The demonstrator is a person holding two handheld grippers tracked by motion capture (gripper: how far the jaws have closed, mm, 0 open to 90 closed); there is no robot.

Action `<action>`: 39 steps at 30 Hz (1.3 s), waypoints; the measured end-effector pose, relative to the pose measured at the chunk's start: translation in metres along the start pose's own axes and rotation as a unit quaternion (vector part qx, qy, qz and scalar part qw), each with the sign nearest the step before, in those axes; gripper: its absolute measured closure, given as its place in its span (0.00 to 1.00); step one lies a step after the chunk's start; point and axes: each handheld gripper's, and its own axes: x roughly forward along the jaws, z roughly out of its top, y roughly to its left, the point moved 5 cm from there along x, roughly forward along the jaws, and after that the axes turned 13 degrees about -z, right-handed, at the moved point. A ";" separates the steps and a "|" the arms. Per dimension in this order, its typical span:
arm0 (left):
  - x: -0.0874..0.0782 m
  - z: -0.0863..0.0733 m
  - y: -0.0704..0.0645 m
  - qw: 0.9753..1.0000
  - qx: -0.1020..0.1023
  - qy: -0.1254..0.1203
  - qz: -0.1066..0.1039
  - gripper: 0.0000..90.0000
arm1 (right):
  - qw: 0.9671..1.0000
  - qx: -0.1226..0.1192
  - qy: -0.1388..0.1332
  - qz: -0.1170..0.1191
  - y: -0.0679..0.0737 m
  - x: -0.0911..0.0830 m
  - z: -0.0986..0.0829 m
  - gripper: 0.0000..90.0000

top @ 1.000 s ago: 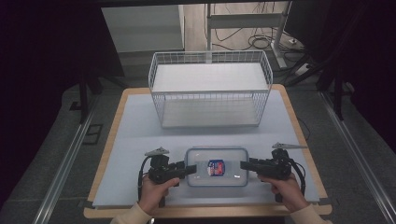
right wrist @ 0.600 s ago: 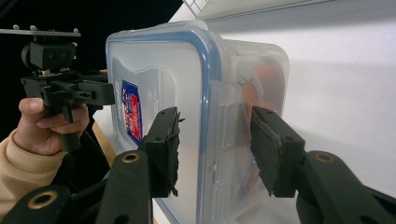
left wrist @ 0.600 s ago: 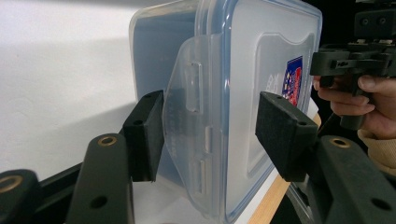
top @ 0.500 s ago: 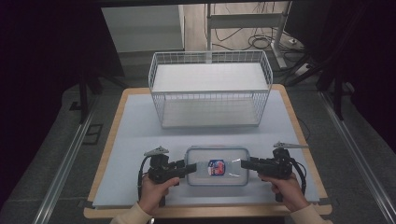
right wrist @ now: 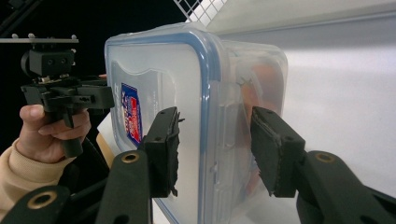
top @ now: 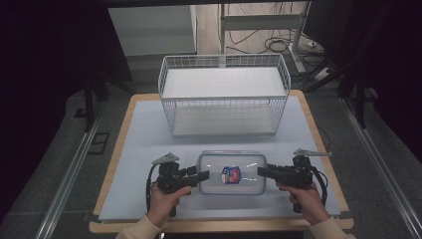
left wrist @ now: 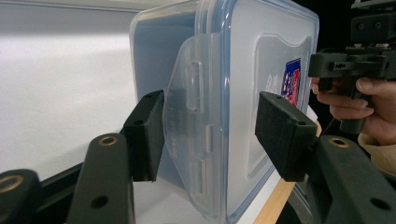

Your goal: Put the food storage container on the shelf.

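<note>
From the high view, a clear plastic container [top: 232,173] with a blue-rimmed lid lies flat on the bench [top: 139,144], toward the near edge at about 6 o'clock from the white wire basket [top: 224,94] that stands at the far side. A small red and blue label sits in the middle of the lid. My left gripper [top: 201,176] comes in at the container's 9 o'clock end and my right gripper [top: 262,171] at its 3 o'clock end, each with its tips at the container's short side. My left hand [top: 164,196] and right hand [top: 304,196] hold the grips near the bench's front edge.

In the left gripper view, my left gripper [left wrist: 210,133] stands wide, its two black pads on either side of the container's [left wrist: 252,70] end, where a clear latch flap [left wrist: 187,116] hangs down the side. One pad lies close beside the flap and the other over the lid, and I cannot tell whether either one touches. At 3 o'clock my right hand [left wrist: 355,100] holds its gripper beyond the label.

In the right gripper view, my right gripper [right wrist: 215,149] is also wide, its pads straddling the container's [right wrist: 163,84] other end with the rim and a latch between them, a gap showing on both sides. Something orange shows dimly through the wall. At 9 o'clock my left hand [right wrist: 46,126] holds its gripper, and a corner of the basket [right wrist: 201,9] shows at 12 o'clock.
</note>
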 end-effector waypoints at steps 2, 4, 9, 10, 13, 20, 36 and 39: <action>0.000 0.001 0.000 1.000 0.002 0.001 -0.002 0.49 | 1.000 -0.004 -0.001 -0.001 0.000 0.000 0.002 0.60; -0.001 0.002 -0.001 1.000 0.004 0.000 -0.001 0.50 | 1.000 -0.005 -0.004 -0.002 0.001 0.000 0.004 0.59; -0.003 0.007 -0.002 1.000 0.006 -0.003 -0.001 0.50 | 1.000 -0.010 -0.009 -0.001 0.003 -0.001 0.008 0.59; -0.003 0.008 -0.002 1.000 0.008 -0.004 -0.001 0.50 | 1.000 -0.009 -0.008 -0.002 0.003 -0.001 0.009 0.59; -0.004 0.011 -0.002 1.000 0.008 -0.005 -0.001 0.50 | 1.000 -0.013 -0.012 -0.002 0.004 -0.001 0.013 0.59; -0.009 0.021 -0.002 1.000 0.011 -0.014 0.002 0.50 | 1.000 -0.019 -0.018 0.000 0.009 0.000 0.026 0.59; -0.019 0.054 -0.011 0.999 0.029 -0.034 0.006 0.50 | 0.999 -0.030 -0.036 0.005 0.019 -0.003 0.053 0.59; -0.021 0.060 -0.013 0.999 0.036 -0.035 0.008 0.50 | 0.999 -0.032 -0.038 0.007 0.021 -0.004 0.060 0.59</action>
